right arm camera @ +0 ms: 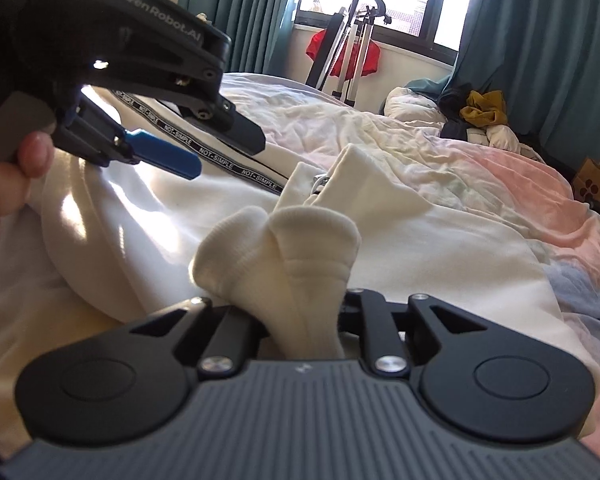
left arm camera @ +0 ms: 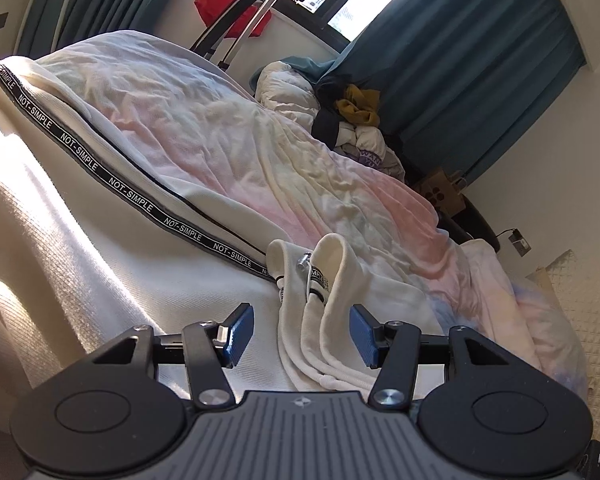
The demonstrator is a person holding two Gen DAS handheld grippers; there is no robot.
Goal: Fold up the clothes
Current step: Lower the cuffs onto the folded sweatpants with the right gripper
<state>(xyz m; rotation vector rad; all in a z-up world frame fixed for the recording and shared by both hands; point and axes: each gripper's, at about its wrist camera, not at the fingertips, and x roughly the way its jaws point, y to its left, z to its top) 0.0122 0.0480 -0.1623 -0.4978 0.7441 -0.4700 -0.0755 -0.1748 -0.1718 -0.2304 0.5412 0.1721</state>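
On the bed covered by a wrinkled pastel pink, cream and blue sheet (left arm camera: 292,168), a cream-white knitted zip-up garment with a black "NOT-SIMPLE" lettered tape along its zipper (left arm camera: 112,184) is lying spread out, its collar and metal zip pull (left arm camera: 306,260) pointing toward the foot of that sheet. The left gripper (left arm camera: 302,334) is hovering above the garment near the collar, its blue-padded fingers (left arm camera: 242,332) spread wide and gripping nothing; a ribbed fold of the garment is passing between them without touching either pad. In the right wrist view this left gripper (right arm camera: 224,152) is showing in the upper left, held by a person's hand (right arm camera: 4,184), jaws parted above the lettered tape. The right gripper (right arm camera: 300,316) is sitting on the near side of the garment, its fingers clenched on a bunched ribbed cuff or hem of the cream garment (right arm camera: 288,248), which is standing up in a thick roll between them. Beyond the sheet's far edge, a pile of mixed clothes with a mustard-yellow piece (right arm camera: 482,110) is lying beside teal curtains (right arm camera: 540,40), a red cloth (right arm camera: 340,56) is hanging by a folded metal frame (right arm camera: 356,40) under the window, and a brown paper bag (right arm camera: 596,186) is standing off the sheet's right side
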